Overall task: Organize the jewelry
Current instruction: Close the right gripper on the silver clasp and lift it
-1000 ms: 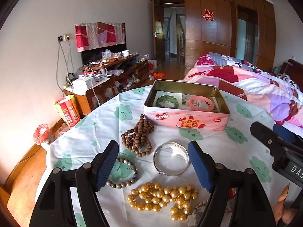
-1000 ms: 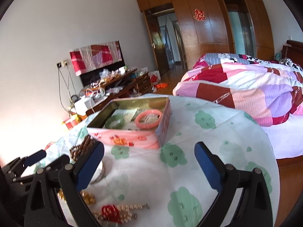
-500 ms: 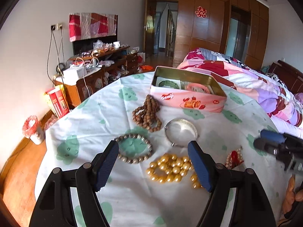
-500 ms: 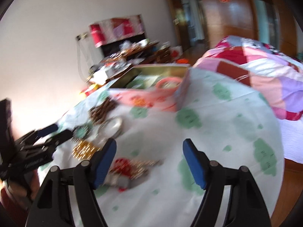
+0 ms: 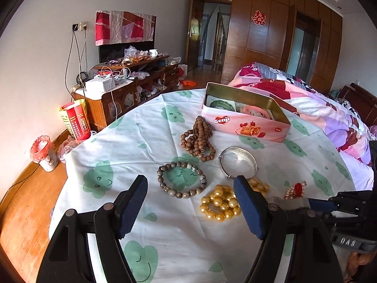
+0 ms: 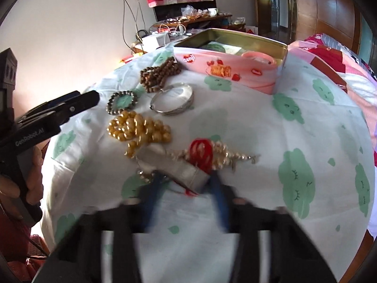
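Right gripper (image 6: 186, 184), motion-blurred at lower centre, narrows around the light, floppy, snag-prone pearl-and-red-bead piece's (image 6: 207, 155) clear packet (image 6: 186, 173), contact unclear; left gripper (image 5: 190, 202) gapes wide.

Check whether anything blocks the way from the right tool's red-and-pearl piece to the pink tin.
Nothing visible does. The red-and-pearl jewelry piece lies just ahead of the right tool; bare tablecloth runs to the open pink metal tin. The silver bangle sits left of that line.

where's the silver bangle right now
The silver bangle lies flat on the tablecloth, mid-table in the left wrist view, between the brown wooden beads and the gold beads, in front of the pink tin.
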The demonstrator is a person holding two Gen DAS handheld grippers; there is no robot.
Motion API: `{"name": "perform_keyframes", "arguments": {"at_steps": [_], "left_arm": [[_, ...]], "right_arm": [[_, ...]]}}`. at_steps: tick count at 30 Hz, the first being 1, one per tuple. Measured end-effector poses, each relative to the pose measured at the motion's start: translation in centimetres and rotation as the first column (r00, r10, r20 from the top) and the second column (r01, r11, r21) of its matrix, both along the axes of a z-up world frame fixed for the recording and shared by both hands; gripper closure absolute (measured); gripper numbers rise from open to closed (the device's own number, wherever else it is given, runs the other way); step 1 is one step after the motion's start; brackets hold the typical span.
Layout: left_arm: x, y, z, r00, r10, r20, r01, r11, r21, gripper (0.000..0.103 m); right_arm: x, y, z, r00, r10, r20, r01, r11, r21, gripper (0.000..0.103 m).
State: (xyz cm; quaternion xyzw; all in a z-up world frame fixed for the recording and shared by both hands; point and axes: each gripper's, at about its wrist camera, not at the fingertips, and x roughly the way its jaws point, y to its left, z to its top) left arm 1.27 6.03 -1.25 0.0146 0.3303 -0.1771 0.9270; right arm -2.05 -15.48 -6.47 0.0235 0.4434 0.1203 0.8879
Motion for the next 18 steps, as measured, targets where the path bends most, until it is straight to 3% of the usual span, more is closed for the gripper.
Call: {"name": "perform_keyframes", "arguments": {"at_steps": [1,5,9,14,18], "left_arm": [[0.0,0.0,0.0,1.0,0.001,-0.001,-0.001,1.0,0.0,0.027],[0.1,0.0,-0.2,1.0,0.007,-0.014,-0.007,1.0,-0.003,0.027],[0.2,0.0,-0.2,1.0,0.0,-0.022,-0.001,1.0,-0.008,0.027],[0.1,-0.6,-0.4,0.999,-0.035,-0.017,0.035,0.999,0.003,0.027],[0.3,-1.8,-0.9,0.995,-0.095,-0.04,0.095,0.995,-0.008,0.027]], "right_arm": [[0.0,-0.2,0.1,1.0,-0.005,0.002,0.005,1.0,0.006,0.08],[-0.2,-1.3,1.4,0.998,-0.036,0.056,0.031,0.995,0.09,0.08],[0.6,-2.2,3.0,0.991,-0.075,0.113,0.061,0.991,0.118,0.08],[2.2,-3.3,4.6,0.98,-0.128,0.153,0.102,0.981,0.166,0.08],[2.6,-4.5,6.4,0.97,-0.147,0.196,0.09,0.958,0.273,0.08]]}}
